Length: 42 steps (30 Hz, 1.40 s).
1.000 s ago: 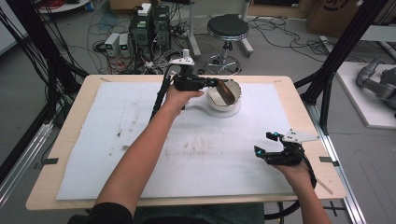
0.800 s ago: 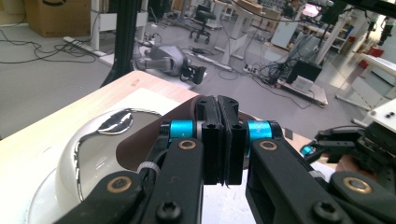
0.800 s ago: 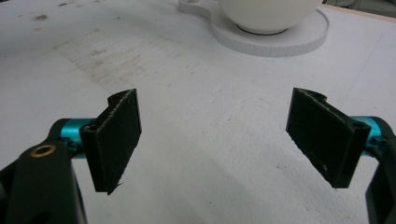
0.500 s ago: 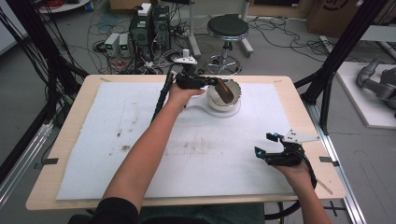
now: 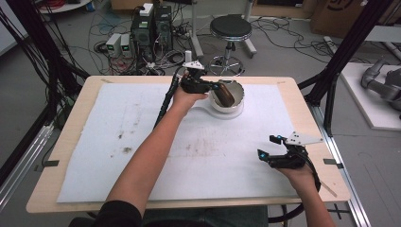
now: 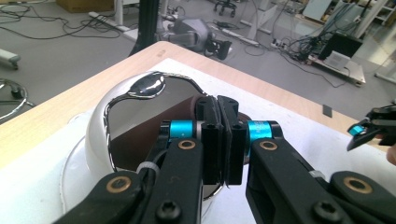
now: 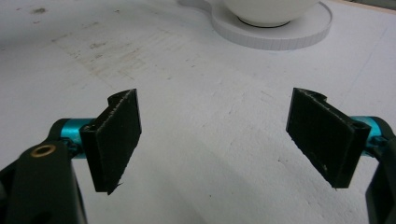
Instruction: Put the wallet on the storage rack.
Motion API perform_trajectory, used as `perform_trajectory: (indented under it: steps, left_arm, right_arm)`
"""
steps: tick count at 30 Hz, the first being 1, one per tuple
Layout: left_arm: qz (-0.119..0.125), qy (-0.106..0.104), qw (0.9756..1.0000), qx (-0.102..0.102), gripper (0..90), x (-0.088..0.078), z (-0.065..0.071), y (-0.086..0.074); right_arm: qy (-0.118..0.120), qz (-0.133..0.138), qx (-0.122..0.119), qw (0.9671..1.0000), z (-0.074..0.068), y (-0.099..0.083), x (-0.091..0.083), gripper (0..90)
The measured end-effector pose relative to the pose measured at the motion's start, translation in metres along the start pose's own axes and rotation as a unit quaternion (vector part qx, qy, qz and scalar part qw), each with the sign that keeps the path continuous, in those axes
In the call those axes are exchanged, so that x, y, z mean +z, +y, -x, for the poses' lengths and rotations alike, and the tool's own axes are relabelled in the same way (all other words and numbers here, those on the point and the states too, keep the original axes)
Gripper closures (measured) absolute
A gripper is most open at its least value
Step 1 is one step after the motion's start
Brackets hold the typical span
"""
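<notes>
Up at the bench's far edge, white bowl (image 5: 230, 96) with wavy shiny rim on a white round base; brown object (image 5: 224, 96) inside. Left hand-held gripper (image 6: 219, 135) clamped shut above it, right hand-held gripper (image 7: 217, 135) wide open, holding nothing.

Even bright light, soft shadows (gripper views slightly blurred)

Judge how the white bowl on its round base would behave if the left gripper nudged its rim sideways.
The bowl looks rigid and glossy, probably ceramic, so it may chip or slide instead of flexing. It sits on a narrow foot on the flat round base, so a high push at the rim could tip it. The smooth glaze probably gives the jaws little grip.
</notes>
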<state>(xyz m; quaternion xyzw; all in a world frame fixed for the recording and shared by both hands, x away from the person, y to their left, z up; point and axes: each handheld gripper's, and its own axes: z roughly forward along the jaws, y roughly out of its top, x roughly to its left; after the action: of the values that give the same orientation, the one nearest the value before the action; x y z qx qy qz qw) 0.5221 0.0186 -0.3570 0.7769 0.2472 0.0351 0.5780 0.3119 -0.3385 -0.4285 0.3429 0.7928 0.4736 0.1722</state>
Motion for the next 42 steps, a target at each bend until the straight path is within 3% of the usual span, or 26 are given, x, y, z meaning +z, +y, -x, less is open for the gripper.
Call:
perform_trajectory:
  steps: [2,6,18,29,36,42]
  left_arm:
    - [0.004,0.002,1.0000,-0.002,87.2,0.000,0.000,0.000]
    - [0.007,0.004,1.0000,-0.001,73.6,0.001,0.002,0.001]
    - [0.012,0.002,0.9999,0.005,61.5,-0.010,0.012,0.006]
    - [0.024,-0.018,0.9992,0.025,52.4,-0.039,0.035,0.010]
    - [0.014,-0.030,0.9989,0.034,46.1,-0.062,0.049,0.001]
    - [0.023,-0.040,0.9982,0.037,43.0,-0.084,0.059,-0.014]
  right_arm:
    - [0.000,0.002,-0.001,1.0000,0.000,0.000,0.000,18.1]
    - [0.000,0.000,-0.001,1.0000,0.000,0.000,0.000,18.1]
    - [0.001,0.004,0.000,1.0000,-0.001,0.002,-0.001,18.2]
    - [-0.004,0.010,-0.005,0.9999,-0.003,0.006,-0.002,18.1]
    - [-0.005,0.012,-0.005,0.9999,-0.003,0.007,-0.002,18.2]
    - [-0.010,0.017,-0.008,0.9998,-0.002,0.009,-0.002,18.2]
